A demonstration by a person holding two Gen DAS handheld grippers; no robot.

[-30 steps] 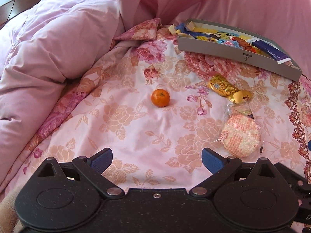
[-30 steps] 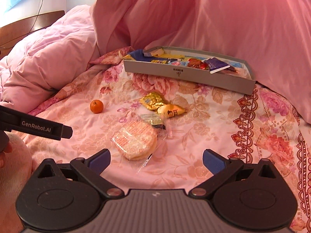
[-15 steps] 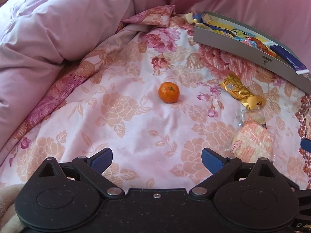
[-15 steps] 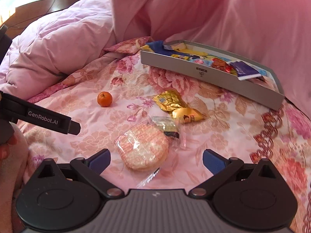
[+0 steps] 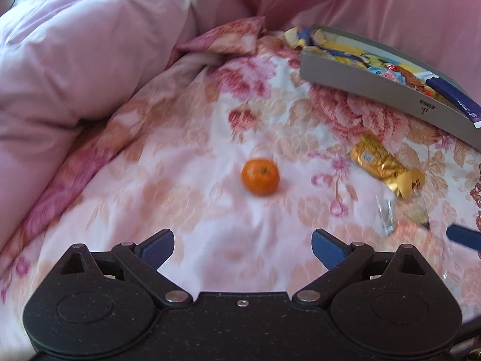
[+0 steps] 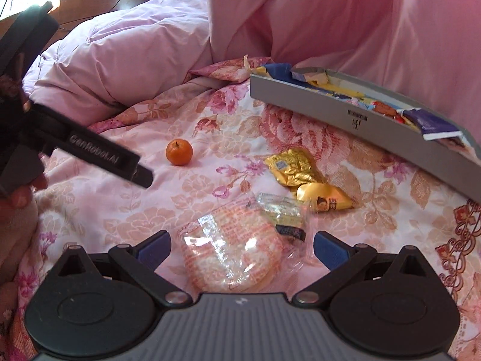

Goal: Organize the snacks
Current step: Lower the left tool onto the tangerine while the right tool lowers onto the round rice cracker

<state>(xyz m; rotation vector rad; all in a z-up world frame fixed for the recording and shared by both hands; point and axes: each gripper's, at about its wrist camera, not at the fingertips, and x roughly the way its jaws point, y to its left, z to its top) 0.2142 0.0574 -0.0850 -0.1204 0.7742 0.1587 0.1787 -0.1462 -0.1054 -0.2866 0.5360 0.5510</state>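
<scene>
Both views are brightly lit by daylight, and a pink cast is thrown over the upper right. In the right wrist view a blown-out patch of glare is seen at the top left corner, well beyond the left gripper [image 6: 141, 174]. Highlights are reflected off the clear wrapper [image 6: 231, 252] between the fingers. The left wrist view is smeared by motion blur; straight edges are bowed by fisheye distortion.

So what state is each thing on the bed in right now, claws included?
Left claw: open, empty.
Right claw: open, empty, either side of the rice cracker pack.
Tangerine: whole, unpeeled, alone on the bedspread.
Rice cracker pack: sealed, lying flat.
Gold wrapper: crumpled, outside the box.
Grey box: lidless, filled with snacks.
</scene>
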